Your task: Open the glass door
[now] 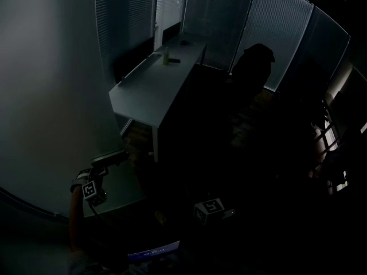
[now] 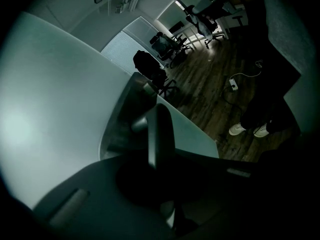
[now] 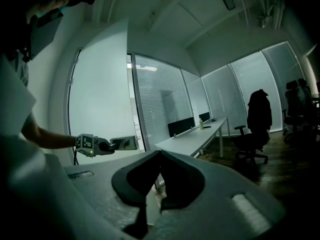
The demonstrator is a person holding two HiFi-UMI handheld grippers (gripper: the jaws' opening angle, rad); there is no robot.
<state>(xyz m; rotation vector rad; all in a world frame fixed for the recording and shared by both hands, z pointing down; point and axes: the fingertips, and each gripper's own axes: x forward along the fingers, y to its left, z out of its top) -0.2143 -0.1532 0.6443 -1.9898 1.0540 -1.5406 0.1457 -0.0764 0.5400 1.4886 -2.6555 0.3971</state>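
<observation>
The room is dim. The frosted glass door (image 1: 51,96) fills the left of the head view and shows as a pale pane (image 2: 50,109) in the left gripper view. My left gripper (image 1: 116,157) is shut and held out at the door's edge, its jaws (image 2: 157,134) right beside a dark handle fitting (image 2: 135,96); contact is not clear. The right gripper view shows that same left gripper (image 3: 129,143) in front of the door (image 3: 100,99). My right gripper (image 3: 160,156) is shut with nothing in it, away from the door; its marker cube (image 1: 209,207) sits low in the head view.
A long white desk (image 1: 155,82) with a bottle (image 1: 166,56) runs along the blind-covered glass wall (image 1: 275,33). An office chair with a dark coat (image 1: 255,62) stands beyond it. A person's white shoes (image 2: 247,130) and a cable with a plug strip (image 2: 233,84) are on the wooden floor.
</observation>
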